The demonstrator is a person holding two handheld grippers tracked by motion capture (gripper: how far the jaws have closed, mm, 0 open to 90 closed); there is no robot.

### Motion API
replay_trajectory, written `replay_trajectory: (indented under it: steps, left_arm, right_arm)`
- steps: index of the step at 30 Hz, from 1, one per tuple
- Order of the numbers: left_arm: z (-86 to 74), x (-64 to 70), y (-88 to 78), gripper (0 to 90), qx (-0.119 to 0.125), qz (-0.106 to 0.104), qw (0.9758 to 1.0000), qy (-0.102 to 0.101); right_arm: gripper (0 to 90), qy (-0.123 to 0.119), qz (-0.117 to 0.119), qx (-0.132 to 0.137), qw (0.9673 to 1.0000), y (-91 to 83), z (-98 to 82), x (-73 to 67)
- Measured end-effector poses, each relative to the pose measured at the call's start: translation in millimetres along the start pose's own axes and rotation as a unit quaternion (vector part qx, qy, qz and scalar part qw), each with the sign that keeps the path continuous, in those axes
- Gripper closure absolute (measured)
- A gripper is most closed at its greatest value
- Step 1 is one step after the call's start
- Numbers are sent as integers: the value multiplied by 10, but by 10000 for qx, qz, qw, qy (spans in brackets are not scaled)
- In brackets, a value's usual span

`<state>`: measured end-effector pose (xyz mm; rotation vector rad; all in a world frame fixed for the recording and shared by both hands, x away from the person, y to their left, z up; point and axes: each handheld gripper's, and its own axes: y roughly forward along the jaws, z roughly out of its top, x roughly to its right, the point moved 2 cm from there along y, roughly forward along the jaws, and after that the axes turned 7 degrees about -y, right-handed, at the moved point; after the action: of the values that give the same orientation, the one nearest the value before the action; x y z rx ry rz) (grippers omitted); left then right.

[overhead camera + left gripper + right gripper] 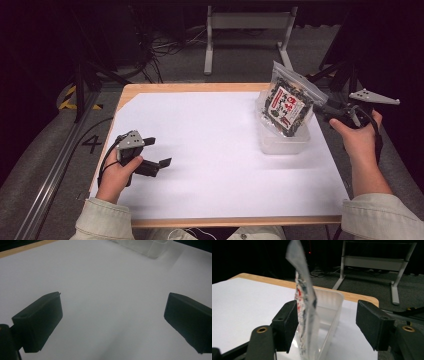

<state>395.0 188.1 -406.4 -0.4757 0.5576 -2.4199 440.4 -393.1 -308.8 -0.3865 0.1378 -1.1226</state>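
On the table's 8 o'clock side, left gripper (156,152) sits low over the white sheet (210,145), held by the left hand (117,172). Jaws wide apart, nothing between them; left gripper view shows bare white sheet between the pads and a corner of the clear container (147,247) at 1 o'clock.

Centre: open white sheet, lots of free room from 9 o'clock through 6 o'clock. Wooden table edge (200,87) shows at 12 and along the near side.

At 2 o'clock: clear container (282,140) near the sheet's right edge. Snack bag (290,102) stands in it, long axis near upright, zip-seal top tilted toward 11 o'clock, printed red-and-white label facing the person. In the right gripper view the bag (304,305) is edge-on, touching the left pad, lower end inside the container (332,312).

Right gripper (327,111) at 3 o'clock, just beside the bag, held by the right hand (357,135). Jaws well apart, wide gap between bag and right pad, so no clamp on it.

Room: dark, grey floor, cables and a grey metal frame (247,22) at 12 o'clock. Container sits close to the table's right edge; little margin there.
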Motion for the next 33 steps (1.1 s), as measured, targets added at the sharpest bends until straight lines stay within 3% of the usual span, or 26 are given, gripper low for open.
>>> replay_trajectory:
  steps: [7,12,14,16,18,19,21,28,29,33]
  left_arm:
    - [-22,60,-29,26,35,-82,10000,11]
    - [-57,148,-84,18,139,-176,9997,116]
    - [-62,159,-95,15,174,-215,9996,99]
    - [-82,183,-121,12,179,-272,9995,51]
    - [-93,192,-123,12,162,-289,9994,49]
    - [-127,212,-132,13,-33,-316,9995,39]
    - [-148,219,-132,6,-109,-337,9994,69]
    - [-232,208,-181,12,118,-370,9992,-65]
    - [-235,198,-186,12,166,-338,9993,-12]
    - [-248,196,-208,24,174,-289,9994,-117]
  right_arm:
    - [320,-59,226,226,9995,-243,-52,-201]
    - [313,-363,495,332,9976,-453,-136,-458]
    - [308,-425,566,363,9968,-469,-142,-491]
    - [288,-659,831,441,9934,-519,-175,-632]
    - [280,-714,907,447,9923,-524,-193,-675]
    - [266,-758,1093,445,9901,-518,-238,-759]
    - [261,-779,1180,453,9889,-508,-263,-797]
    - [239,-1008,1573,375,9817,-385,-457,-1054]
    - [237,-996,1611,359,9812,-367,-483,-1080]
    - [236,-936,1722,355,9800,-281,-597,-1165]
